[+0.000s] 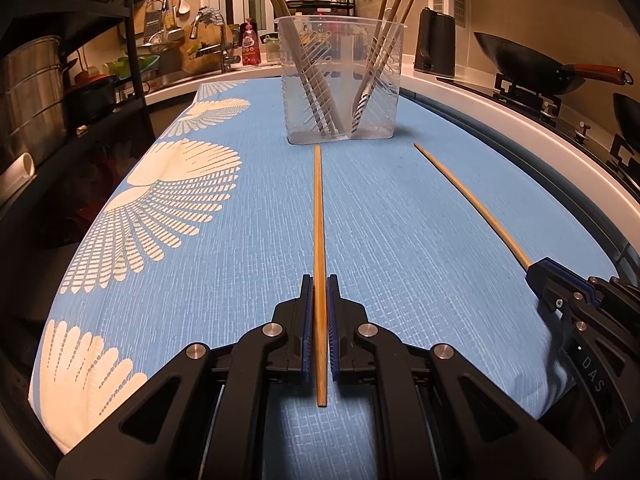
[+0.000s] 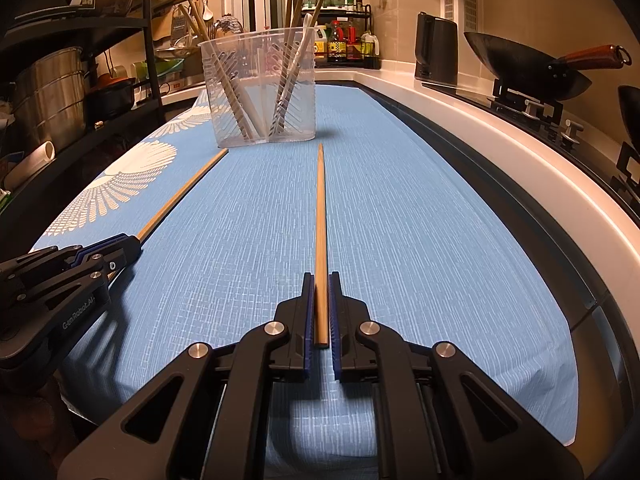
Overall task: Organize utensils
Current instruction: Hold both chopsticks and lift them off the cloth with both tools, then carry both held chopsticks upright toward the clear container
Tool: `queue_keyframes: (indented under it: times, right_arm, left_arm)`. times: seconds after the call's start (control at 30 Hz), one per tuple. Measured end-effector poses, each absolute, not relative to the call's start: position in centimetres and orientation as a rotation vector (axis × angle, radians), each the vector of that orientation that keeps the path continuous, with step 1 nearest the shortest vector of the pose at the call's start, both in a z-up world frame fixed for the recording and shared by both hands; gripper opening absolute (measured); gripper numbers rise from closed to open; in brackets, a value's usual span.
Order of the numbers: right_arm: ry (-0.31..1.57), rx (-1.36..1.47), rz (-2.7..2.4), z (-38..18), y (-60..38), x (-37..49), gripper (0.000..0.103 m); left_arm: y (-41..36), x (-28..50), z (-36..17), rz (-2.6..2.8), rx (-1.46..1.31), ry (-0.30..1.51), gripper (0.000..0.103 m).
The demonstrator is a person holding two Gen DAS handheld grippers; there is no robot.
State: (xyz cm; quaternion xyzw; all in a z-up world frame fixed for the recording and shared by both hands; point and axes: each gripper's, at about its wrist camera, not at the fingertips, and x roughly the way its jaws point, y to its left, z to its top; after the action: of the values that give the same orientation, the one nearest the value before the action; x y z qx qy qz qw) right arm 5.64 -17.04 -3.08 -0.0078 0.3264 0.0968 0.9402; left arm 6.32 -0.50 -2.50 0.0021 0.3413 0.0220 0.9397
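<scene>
2 thin wooden chopsticks lie lengthwise on a blue cloth [image 1: 400, 208] printed with white fan shapes, both tips pointing at a clear plastic holder [image 1: 342, 80] that stands at the far end. The left chopstick [image 1: 319, 240] is pinched near its butt end between the blue pads of the left gripper [image 1: 319, 292], the jaws drawn narrow onto the stick. The right chopstick [image 2: 321, 232] sits the same way in the right gripper [image 2: 320, 292], jaws close against both its sides. From the left wrist view the right chopstick [image 1: 472, 204] runs out of the right gripper [image 1: 538, 270] at the cloth's right side, well apart from its twin. The holder, ribbed and see-through, already carries several chopsticks leaning outward in 2 bunches, with a white utensil among them in the right wrist view. Around it: a black wok [image 1: 532, 62] on the stove at right, a dark kettle [image 1: 434, 42] behind, and steel pots [image 2: 48, 92] on a black rack at left.
</scene>
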Motion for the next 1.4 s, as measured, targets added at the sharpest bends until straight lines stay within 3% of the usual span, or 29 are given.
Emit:
queue_keyframes:
  times: [0.4, 0.97, 1.4]
  right_arm:
    - [0.678, -0.007, 0.212, -2.6, -17.0, 5.4, 0.006]
    - [0.501, -0.045, 0.208, 4.2, -18.3, 1.6, 0.006]
    - [0.385, -0.059, 0.230, 9.8, -18.4, 0.1, 0.006]
  left_arm:
    - [-0.6, 6.2, -2.2, 0.036, 0.014, 0.681, 0.007]
    - [0.4, 1.3, 4.7, 0.048, 0.020, 0.321, 0.007]
    - [0.7, -0.1, 8.5, 0.016, -0.020, 0.246, 0.007]
